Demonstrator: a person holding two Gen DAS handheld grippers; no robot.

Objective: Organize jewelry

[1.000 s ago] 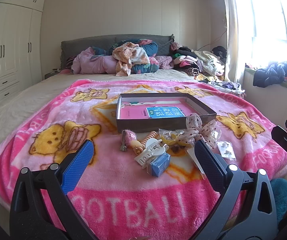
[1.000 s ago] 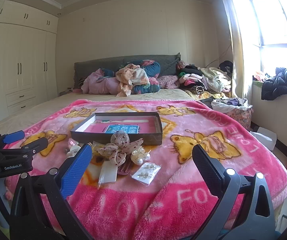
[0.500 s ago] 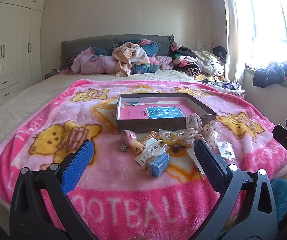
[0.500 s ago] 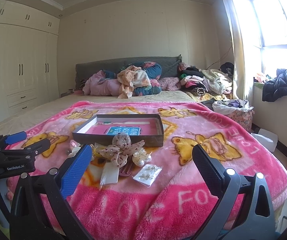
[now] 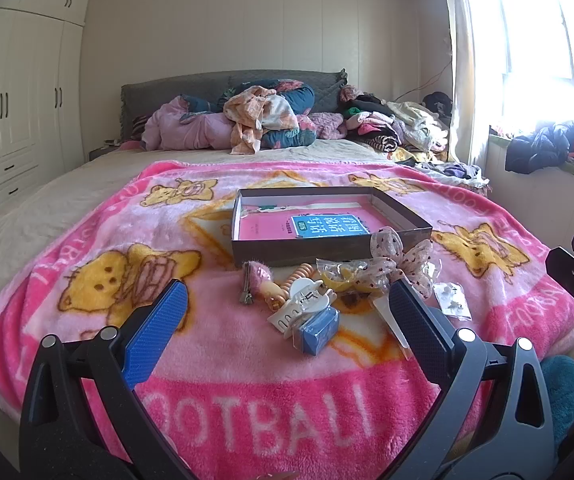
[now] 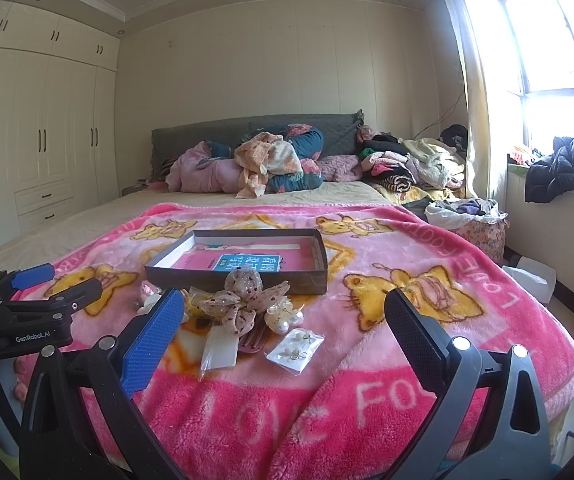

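Pink fleece blanket (image 5: 215,344) carries the jewelry heap (image 5: 327,292) just near of the open box (image 5: 327,254); left gripper (image 5: 287,312) and right gripper (image 6: 283,316) both gape wide, empty — best single out one edge piece, pinch low.

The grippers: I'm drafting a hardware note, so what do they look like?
Both match: the left gripper and right gripper have black plastic frames with silver screws and two long fingers, one with a textured blue pad, one black. The left's side reads "GenRobot.AI" in white.
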